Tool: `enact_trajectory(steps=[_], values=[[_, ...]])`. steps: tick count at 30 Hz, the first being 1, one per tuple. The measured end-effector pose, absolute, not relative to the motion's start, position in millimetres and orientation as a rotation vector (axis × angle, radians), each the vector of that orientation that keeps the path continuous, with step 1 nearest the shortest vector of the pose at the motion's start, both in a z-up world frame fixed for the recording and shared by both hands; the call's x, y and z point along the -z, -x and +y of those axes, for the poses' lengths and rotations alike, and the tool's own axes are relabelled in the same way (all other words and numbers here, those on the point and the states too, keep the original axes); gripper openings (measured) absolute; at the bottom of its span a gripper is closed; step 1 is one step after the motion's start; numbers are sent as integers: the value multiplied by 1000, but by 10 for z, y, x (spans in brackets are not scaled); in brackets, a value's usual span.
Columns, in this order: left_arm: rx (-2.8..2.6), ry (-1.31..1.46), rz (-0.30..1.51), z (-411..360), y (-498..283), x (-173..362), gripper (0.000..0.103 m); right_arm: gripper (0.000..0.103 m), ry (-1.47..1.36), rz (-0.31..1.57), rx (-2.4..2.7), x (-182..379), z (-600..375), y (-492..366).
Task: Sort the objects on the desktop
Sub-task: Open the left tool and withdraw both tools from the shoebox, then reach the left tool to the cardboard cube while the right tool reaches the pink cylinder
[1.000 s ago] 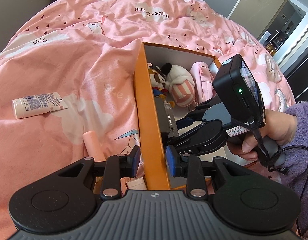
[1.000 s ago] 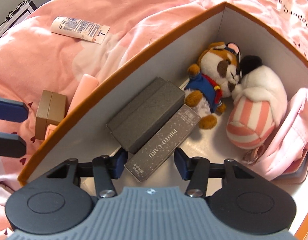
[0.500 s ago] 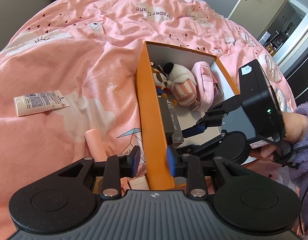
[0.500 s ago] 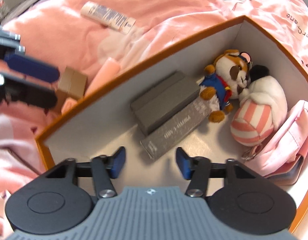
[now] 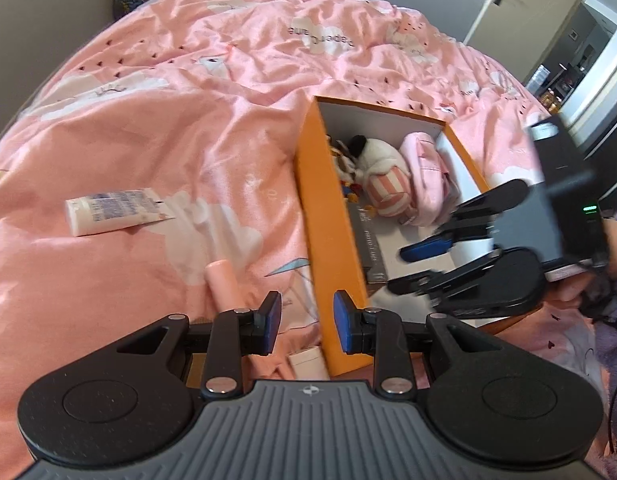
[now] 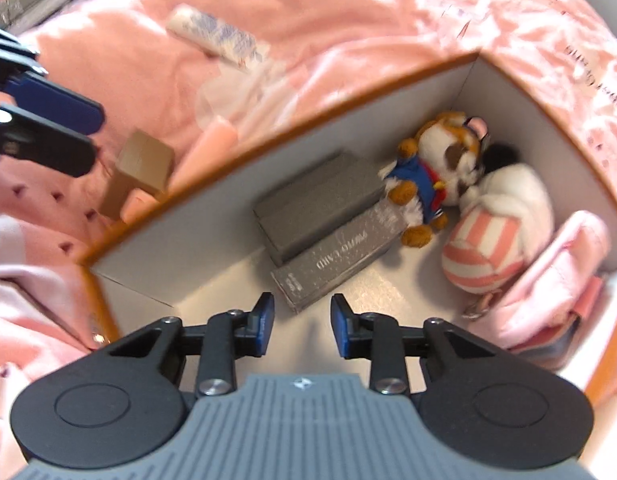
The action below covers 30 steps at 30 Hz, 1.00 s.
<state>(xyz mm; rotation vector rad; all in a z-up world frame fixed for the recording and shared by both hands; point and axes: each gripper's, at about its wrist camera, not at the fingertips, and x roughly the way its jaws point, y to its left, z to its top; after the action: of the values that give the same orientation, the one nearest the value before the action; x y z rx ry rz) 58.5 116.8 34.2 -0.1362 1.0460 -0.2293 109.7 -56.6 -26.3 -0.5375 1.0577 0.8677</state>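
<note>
While both grippers stand released and empty, sorting into the orange box [image 5: 328, 216] is part done.
Next pick, by judgement: the pink tube [image 5: 222, 282] on the bed, near the left gripper [image 5: 304, 322]; right gripper [image 6: 300, 326] over the box.

right gripper [image 5: 420, 266] motion-blurred, tan box [image 6: 138, 172] half hidden

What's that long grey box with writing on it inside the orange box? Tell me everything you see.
The photo card box is a long, slim, speckled grey carton with pale "PHOTO CARD" lettering on its side. It lies flat on the floor of the orange box, against a dark grey box. Its far end touches the tiger plush. No gripper holds it.
</note>
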Motion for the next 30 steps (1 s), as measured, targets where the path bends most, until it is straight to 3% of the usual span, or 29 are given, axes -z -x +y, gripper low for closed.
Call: enact_trajectory(steps=[5,10,19,21,23,30], values=[[186,87,1046,1389,-488,-381,32,36,469,919,-875,-213,-510,-918],[147,196,1102,1631,-396,-242,37,36,416,927,-935,-358,-220,-818],[69,415,1156,1848,-402,37,37,23,660,955,-1015,-25,515,-586],[58,453,1167,1858,-436,103,42,20,716,975,-1031,73,624,-603],[44,487,1160,1875,-454,149,47,19,763,989,-1033,159,720,-640],[-42,583,1135,2010,-449,239,47,17,872,1034,-989,466,955,-821]])
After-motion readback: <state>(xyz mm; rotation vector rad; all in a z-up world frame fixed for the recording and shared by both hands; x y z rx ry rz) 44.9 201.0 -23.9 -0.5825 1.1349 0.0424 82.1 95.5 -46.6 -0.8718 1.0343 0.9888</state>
